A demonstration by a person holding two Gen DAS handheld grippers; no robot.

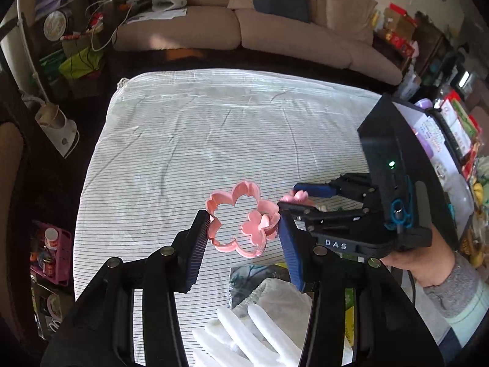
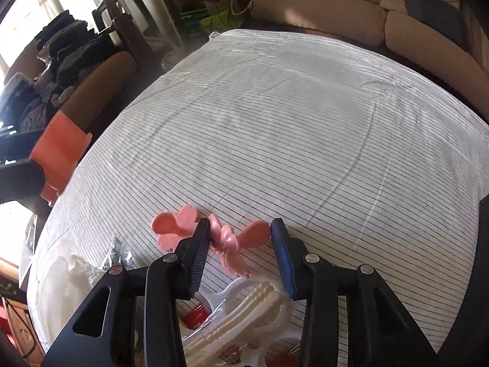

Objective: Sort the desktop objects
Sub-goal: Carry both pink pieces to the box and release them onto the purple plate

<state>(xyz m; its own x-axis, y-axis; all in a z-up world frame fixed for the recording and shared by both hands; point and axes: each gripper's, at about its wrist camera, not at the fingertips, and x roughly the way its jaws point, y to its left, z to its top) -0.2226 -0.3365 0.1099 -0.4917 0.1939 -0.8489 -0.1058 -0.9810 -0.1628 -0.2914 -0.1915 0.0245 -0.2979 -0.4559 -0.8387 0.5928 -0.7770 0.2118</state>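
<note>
Above the striped white tablecloth [image 1: 183,140], the left gripper [image 1: 244,229] clamps a pink flower-shaped plastic cutter [image 1: 235,223], held nearly flat; the right gripper [image 2: 241,238] stands part-open around small pink flower pieces [image 2: 229,244], grip unclear.

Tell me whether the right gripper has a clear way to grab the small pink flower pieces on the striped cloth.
Probably yes. The right gripper is open, with the small pink flower pieces already between its fingers and nothing covering them.

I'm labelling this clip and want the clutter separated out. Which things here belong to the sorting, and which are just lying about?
Part of the job:
- large pink flower cutter, clamped in the left tool
- small pink flower piece inside it
- pink flower pieces between the right tool's fingers
- white plastic pieces

Lying about:
- sofa
- pink basket
- striped cloth
</note>
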